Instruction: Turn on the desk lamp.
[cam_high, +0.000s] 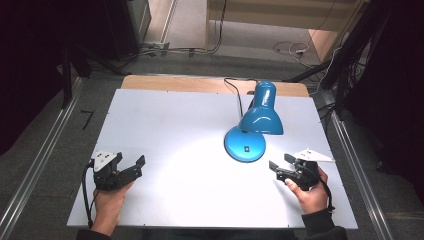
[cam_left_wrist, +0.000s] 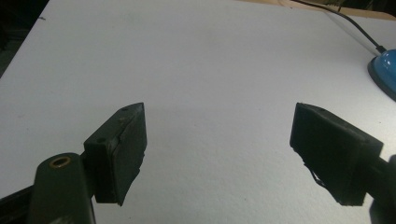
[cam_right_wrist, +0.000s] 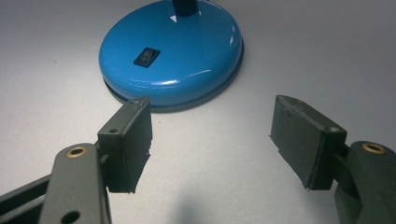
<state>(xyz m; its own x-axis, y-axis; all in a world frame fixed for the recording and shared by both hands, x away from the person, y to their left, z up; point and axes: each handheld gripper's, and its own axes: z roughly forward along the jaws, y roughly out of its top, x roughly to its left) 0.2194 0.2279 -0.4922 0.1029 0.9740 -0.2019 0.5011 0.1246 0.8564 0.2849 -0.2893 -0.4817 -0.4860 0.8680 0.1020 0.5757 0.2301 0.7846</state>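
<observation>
A white table (cam_high: 165, 130) spreads out ahead of both tongs, with a strip of bare wood along its far edge. The bare white surface (cam_left_wrist: 201, 70) also lies beyond the left tongs in the left gripper view.

The blue desk lamp (cam_high: 257, 117) stands ahead of the right tongs and slightly to their inner side, well off to the right of the left tongs. Its shade (cam_high: 261, 120) tilts down over the round base (cam_high: 244, 144), and a pool of light lies on the table around the base. In the right gripper view the base (cam_right_wrist: 173, 51) sits just beyond the jaw tips, near but not touching. A black cord (cam_high: 235, 92) runs from the lamp toward the far edge of the table; in the left gripper view the cord (cam_left_wrist: 355, 25) crosses the upper right corner, down to the base's edge (cam_left_wrist: 384, 72).

The left tongs (cam_high: 135, 167) rest near the table's near left corner, held in the person's left hand (cam_high: 111, 200) — jaws spread wide, nothing between them. The right tongs (cam_high: 280, 167) are held in the right hand (cam_high: 310, 192) near the right edge, also spread apart and empty.

A small black rocker switch (cam_right_wrist: 146, 57) sits on top of the base — on the side facing the right tongs, a little left of their centre line.
</observation>
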